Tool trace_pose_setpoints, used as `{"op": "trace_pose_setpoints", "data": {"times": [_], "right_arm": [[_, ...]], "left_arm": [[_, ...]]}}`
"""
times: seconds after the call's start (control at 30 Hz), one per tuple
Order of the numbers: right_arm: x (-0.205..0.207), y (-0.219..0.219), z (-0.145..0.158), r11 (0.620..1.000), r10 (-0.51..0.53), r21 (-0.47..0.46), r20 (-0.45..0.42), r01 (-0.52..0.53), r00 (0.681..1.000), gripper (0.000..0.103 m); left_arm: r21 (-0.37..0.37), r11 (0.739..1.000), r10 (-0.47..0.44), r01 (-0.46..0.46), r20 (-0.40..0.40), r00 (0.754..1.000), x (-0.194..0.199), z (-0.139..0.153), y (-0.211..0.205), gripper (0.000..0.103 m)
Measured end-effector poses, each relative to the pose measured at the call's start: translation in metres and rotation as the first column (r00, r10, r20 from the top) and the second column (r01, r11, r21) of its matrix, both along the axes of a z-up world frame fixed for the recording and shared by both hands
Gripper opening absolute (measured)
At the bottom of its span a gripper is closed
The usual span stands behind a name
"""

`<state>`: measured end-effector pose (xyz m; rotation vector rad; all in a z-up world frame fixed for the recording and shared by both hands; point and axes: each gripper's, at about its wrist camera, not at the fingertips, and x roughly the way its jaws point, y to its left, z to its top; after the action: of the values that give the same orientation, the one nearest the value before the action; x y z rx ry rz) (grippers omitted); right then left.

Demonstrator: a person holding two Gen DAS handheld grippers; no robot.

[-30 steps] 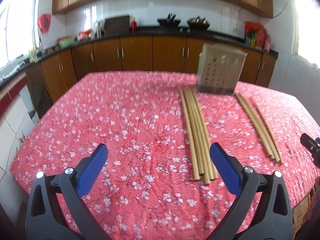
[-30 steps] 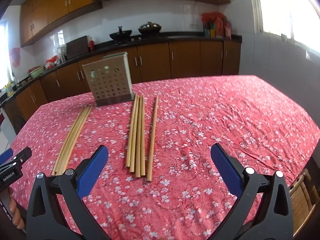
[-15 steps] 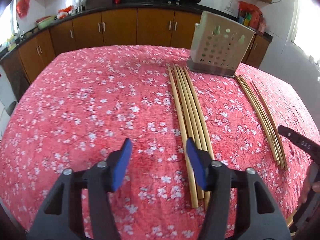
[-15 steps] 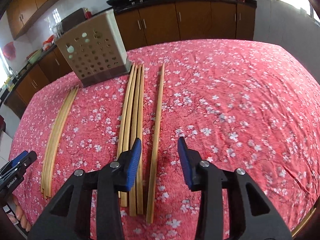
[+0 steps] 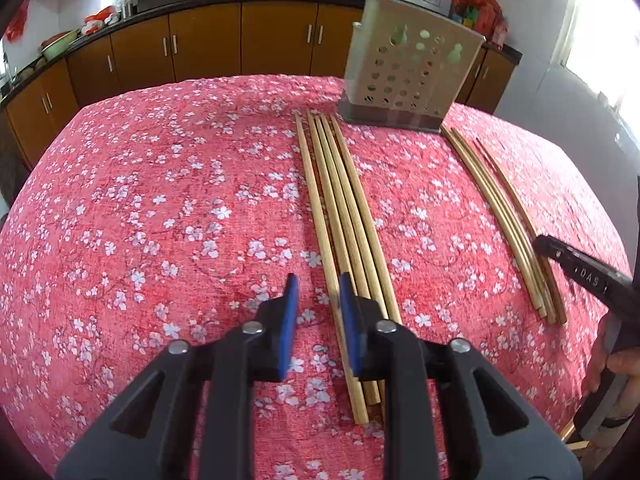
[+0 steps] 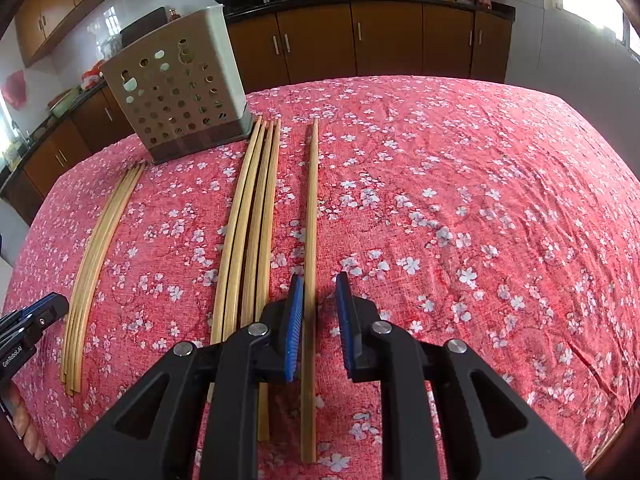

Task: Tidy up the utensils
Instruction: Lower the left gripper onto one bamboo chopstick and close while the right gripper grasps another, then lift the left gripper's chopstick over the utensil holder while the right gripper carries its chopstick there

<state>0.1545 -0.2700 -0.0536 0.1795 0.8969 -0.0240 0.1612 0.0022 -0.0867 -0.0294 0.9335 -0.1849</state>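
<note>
Long bamboo chopsticks lie in two bundles on a red floral tablecloth. In the left wrist view my left gripper (image 5: 318, 286) is narrowly open, its pads astride the leftmost stick (image 5: 320, 220) of the left bundle (image 5: 348, 208). In the right wrist view my right gripper (image 6: 319, 286) is narrowly open astride a single chopstick (image 6: 311, 220) lying apart from the right bundle (image 6: 252, 220). A beige perforated utensil holder (image 5: 408, 72) stands upright at the far ends of the sticks; it also shows in the right wrist view (image 6: 176, 88).
The other bundle (image 5: 504, 216) lies to the right in the left wrist view, with the right gripper's body (image 5: 588, 276) by it. The left bundle (image 6: 100, 248) shows in the right wrist view. Kitchen cabinets (image 6: 360, 40) run behind the table.
Both grippers have moved down and forward onto the chopsticks, and their jaws have narrowed from wide open to a small gap around one stick each.
</note>
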Motion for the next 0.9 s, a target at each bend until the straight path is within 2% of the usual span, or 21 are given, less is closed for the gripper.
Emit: {"op": "trace_pose_setpoints", "data": {"times": [0.07, 0.17, 0.27, 0.33, 0.5, 0.6, 0.9], "right_arm": [[-0.001, 0.002, 0.0, 1.0, 0.006, -0.01, 0.0, -0.006, 1.0, 0.018], [-0.002, 0.006, -0.001, 0.999, 0.022, -0.037, 0.006, -0.022, 1.0, 0.018], [0.002, 0.003, -0.002, 0.998, 0.022, -0.052, 0.01, -0.022, 1.0, 0.009], [0.008, -0.005, -0.002, 0.999, 0.012, -0.036, 0.008, -0.012, 1.0, 0.008], [0.026, -0.025, -0.004, 0.999, -0.038, -0.036, 0.013, 0.039, 0.999, 0.008], [0.033, -0.035, -0.006, 0.998, -0.06, -0.025, 0.021, 0.061, 0.998, 0.008], [0.016, -0.041, -0.004, 1.0, -0.03, 0.004, -0.002, 0.03, 1.0, 0.008]], "left_arm": [[0.009, 1.0, -0.009, 0.009, 0.001, 1.0, 0.0, -0.001, -0.002, 0.019], [0.054, 0.999, 0.004, -0.004, -0.006, 1.0, 0.004, -0.005, -0.002, 0.009], [0.078, 0.997, 0.022, -0.021, 0.0, 1.0, 0.01, -0.005, 0.004, 0.008], [0.087, 0.995, 0.044, -0.044, 0.002, 0.999, 0.022, -0.005, 0.015, 0.008], [0.079, 0.991, 0.109, -0.11, 0.013, 0.994, 0.05, -0.004, 0.045, 0.008], [0.074, 0.991, 0.108, -0.111, 0.039, 0.993, 0.056, -0.005, 0.052, 0.009], [0.029, 0.994, 0.107, -0.108, 0.031, 0.994, 0.036, -0.003, 0.059, 0.009]]}}
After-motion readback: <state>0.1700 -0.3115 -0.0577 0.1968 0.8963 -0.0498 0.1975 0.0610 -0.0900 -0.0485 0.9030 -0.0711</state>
